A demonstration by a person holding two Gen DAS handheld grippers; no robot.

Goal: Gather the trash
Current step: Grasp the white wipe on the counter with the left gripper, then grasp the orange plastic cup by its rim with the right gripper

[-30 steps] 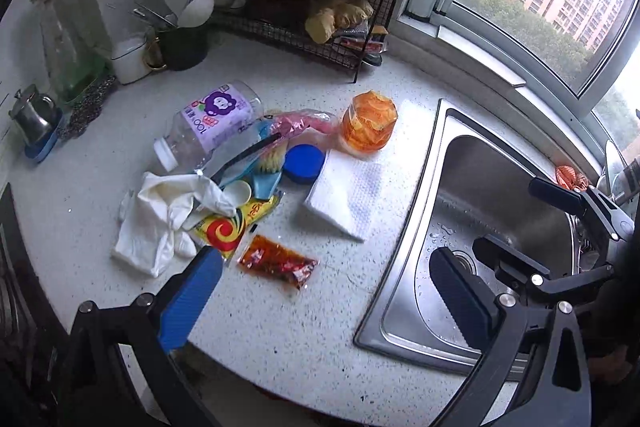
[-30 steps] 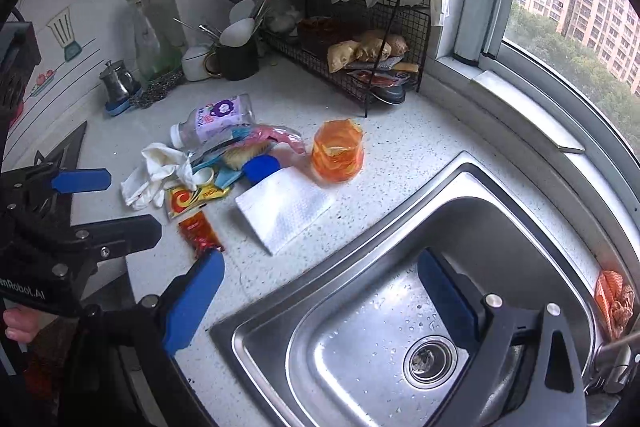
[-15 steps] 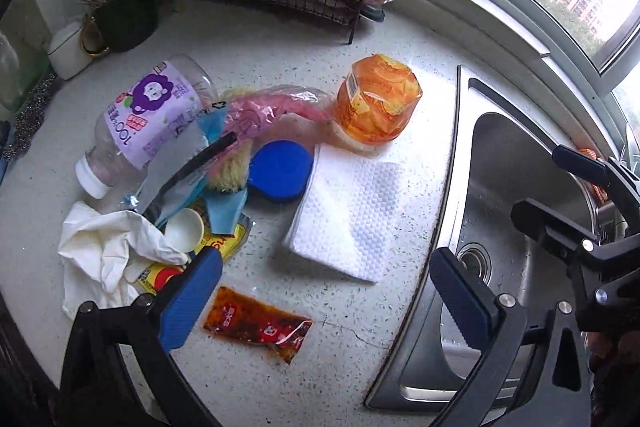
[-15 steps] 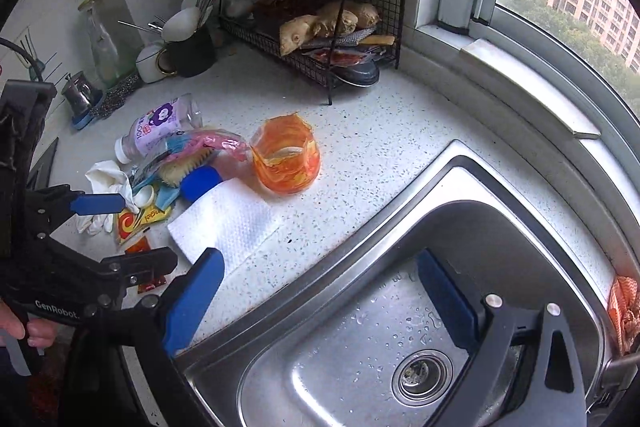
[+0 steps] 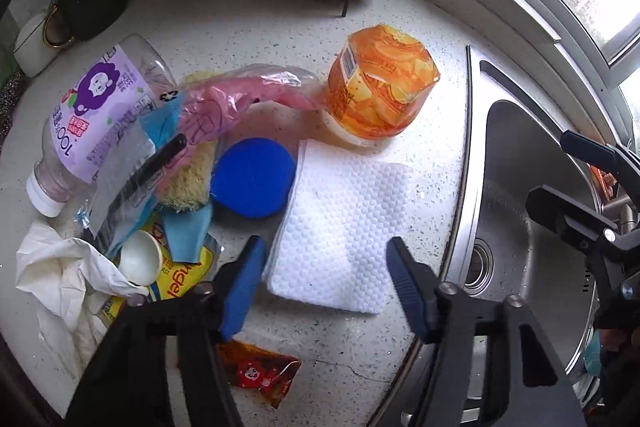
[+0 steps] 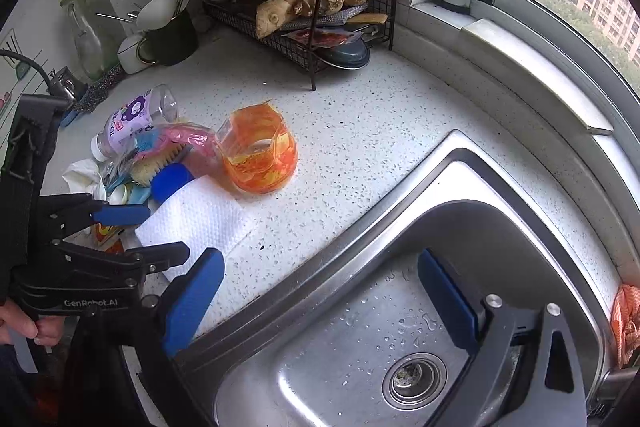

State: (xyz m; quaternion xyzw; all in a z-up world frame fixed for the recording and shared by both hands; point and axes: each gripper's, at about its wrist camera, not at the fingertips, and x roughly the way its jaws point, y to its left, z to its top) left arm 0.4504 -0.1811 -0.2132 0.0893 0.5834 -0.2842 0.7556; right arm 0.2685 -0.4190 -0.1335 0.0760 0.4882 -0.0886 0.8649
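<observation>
Trash litters the speckled bench (image 5: 240, 23) left of the sink (image 5: 508, 131): a folded white paper towel (image 5: 340, 219), orange plastic cup (image 5: 380, 95), blue lid (image 5: 252, 183). Left tongs (image 5: 324, 279) straddle the towel's near edge, closing, not yet pinching. From the right wrist, right tongs (image 6: 320, 291) hang spread wide over the sink rim; the towel (image 6: 196, 219) lies beside them.

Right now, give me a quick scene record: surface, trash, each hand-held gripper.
surface: speckled countertop beside a steel sink
trash: white paper towel, orange plastic cup, purple-label bottle, red sauce packet, crumpled white tissue
left hand-held gripper: jaws closing either side of the paper towel's near edge, pads not yet pressing
right hand-held gripper: open, empty, over the sink rim
</observation>
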